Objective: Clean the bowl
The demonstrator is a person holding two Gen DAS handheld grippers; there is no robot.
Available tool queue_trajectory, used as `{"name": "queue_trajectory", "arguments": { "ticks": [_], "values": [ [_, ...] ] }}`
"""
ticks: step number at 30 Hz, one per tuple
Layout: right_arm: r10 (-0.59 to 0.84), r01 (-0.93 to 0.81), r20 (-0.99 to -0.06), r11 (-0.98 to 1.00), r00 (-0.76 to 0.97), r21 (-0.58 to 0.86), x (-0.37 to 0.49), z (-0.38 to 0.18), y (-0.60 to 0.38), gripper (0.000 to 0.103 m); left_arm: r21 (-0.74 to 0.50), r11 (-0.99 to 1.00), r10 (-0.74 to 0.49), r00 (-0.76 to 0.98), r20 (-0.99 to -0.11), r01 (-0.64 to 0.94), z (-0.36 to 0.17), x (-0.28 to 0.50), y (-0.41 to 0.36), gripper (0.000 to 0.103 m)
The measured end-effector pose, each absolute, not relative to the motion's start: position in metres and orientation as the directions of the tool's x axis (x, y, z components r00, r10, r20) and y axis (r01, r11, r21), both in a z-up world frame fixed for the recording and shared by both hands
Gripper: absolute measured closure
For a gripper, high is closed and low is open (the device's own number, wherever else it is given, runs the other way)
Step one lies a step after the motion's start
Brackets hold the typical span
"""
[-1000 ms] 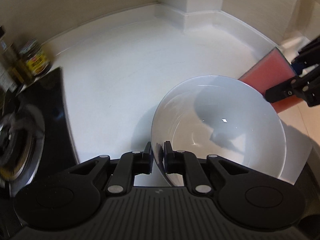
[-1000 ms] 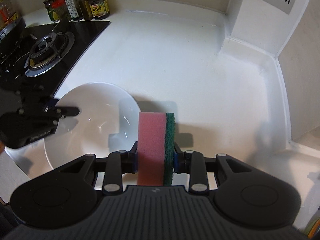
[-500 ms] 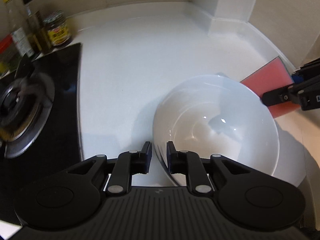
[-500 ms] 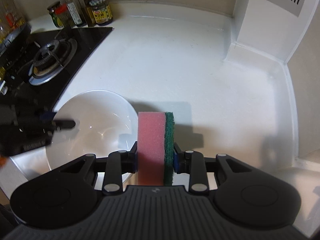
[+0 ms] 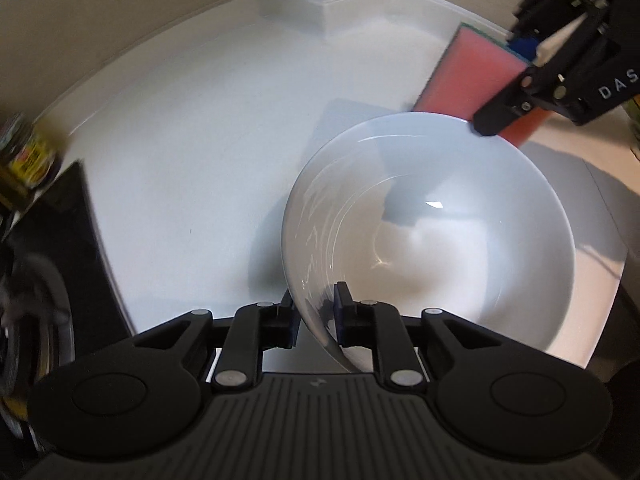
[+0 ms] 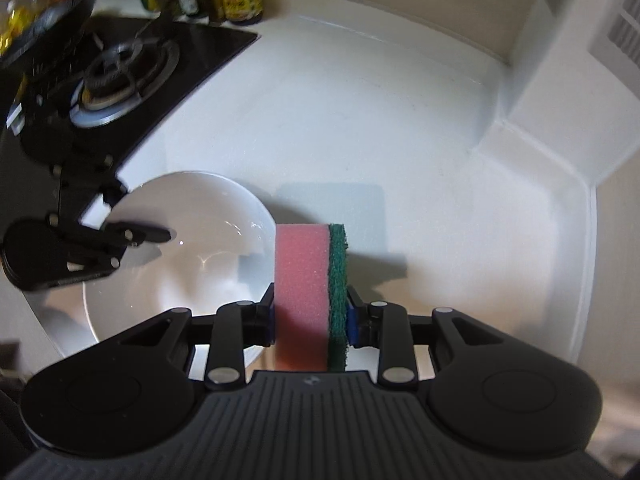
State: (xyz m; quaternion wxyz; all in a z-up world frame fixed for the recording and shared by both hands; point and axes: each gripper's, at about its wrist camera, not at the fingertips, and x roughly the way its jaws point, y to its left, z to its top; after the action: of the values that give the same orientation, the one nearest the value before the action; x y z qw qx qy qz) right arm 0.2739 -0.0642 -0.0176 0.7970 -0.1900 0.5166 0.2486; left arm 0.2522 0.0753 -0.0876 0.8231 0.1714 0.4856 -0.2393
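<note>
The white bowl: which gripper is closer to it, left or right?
Left. The left gripper has the white bowl's near rim between its fingers. The right gripper, shut on the sponge, sits just outside the far rim.

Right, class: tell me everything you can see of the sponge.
The sponge is a rectangular block: thick pink foam with a thin dark green scouring layer on one face. It looks dry and clean. It stands on edge, clamped between the right gripper pads, one on each face, held beside the white bowl rim, above the white counter.
</note>
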Motion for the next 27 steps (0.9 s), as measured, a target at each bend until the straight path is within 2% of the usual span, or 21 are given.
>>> {"name": "queue_trajectory", "arguments": {
  "ticks": [10,12,22,25,27],
  "values": [
    [0.257,-0.537,-0.897,0.843,0.358,0.027,0.263,-0.019,-0.077,0.076,-0.035,0.969,-0.144,0.440,-0.886,0.246,-0.090,0.219,0.081,0.084],
    [0.255,-0.534,-0.899,0.845,0.357,0.028,0.259,-0.019,-0.079,0.076,-0.021,0.965,-0.138,0.436,-0.889,0.262,-0.092,0.223,0.079,0.084],
    [0.181,-0.613,-0.929,0.788,0.324,-0.060,0.277,-0.017,-0.068,0.076,0.084,0.780,-0.232,0.412,-0.881,0.620,-0.094,0.251,0.063,0.083],
    [0.170,-0.623,-0.935,0.780,0.312,-0.066,0.286,-0.018,-0.066,0.076,0.061,0.770,-0.259,0.398,-0.880,0.635,-0.096,0.263,0.067,0.082],
    [0.178,-0.618,-0.934,0.784,0.309,-0.055,0.287,-0.017,-0.066,0.076,0.050,0.807,-0.238,0.402,-0.884,0.589,-0.096,0.265,0.070,0.080]
  ]
}}
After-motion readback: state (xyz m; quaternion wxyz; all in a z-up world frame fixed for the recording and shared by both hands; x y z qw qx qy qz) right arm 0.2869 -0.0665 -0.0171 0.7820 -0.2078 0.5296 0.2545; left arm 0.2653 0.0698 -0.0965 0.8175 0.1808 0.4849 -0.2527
